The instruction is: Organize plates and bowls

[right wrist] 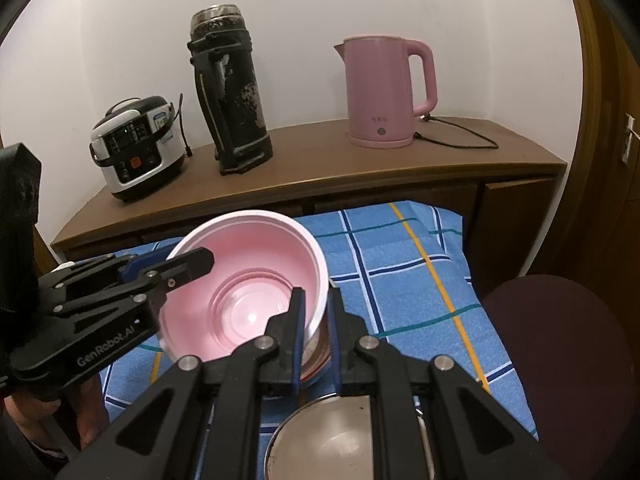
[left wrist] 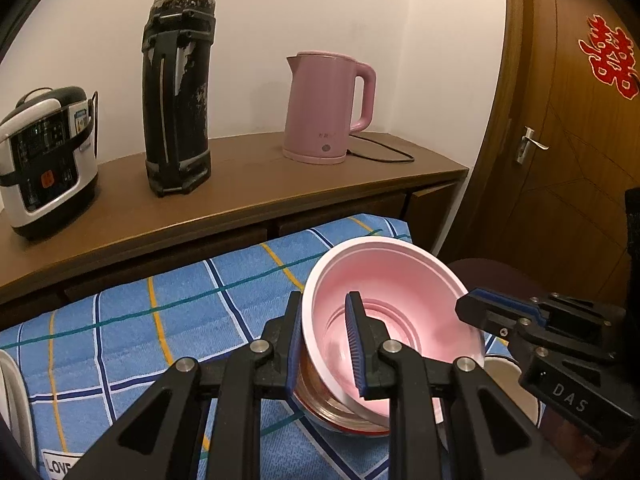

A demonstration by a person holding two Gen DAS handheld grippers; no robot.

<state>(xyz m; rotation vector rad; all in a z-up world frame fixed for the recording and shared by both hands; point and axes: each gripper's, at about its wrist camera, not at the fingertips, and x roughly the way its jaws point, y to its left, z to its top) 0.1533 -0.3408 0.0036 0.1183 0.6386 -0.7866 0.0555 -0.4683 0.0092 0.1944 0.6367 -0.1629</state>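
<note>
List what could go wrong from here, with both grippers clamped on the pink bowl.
1. The left gripper and right gripper pinch opposite rims of the pink bowl; uneven motion could twist it loose.
2. The pink bowl looks tilted in the clear bowl beneath, so it may seat crooked.
3. The metal bowl sits close below the right gripper and could get knocked.

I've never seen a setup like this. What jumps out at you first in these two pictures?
The pink bowl in the middle, over the blue checked cloth: the left gripper and right gripper each pinch its rim from opposite sides. It seems nested on another dish. Behind, on the wooden counter, stand a pink kettle, a worn black flask and a rice cooker.
</note>
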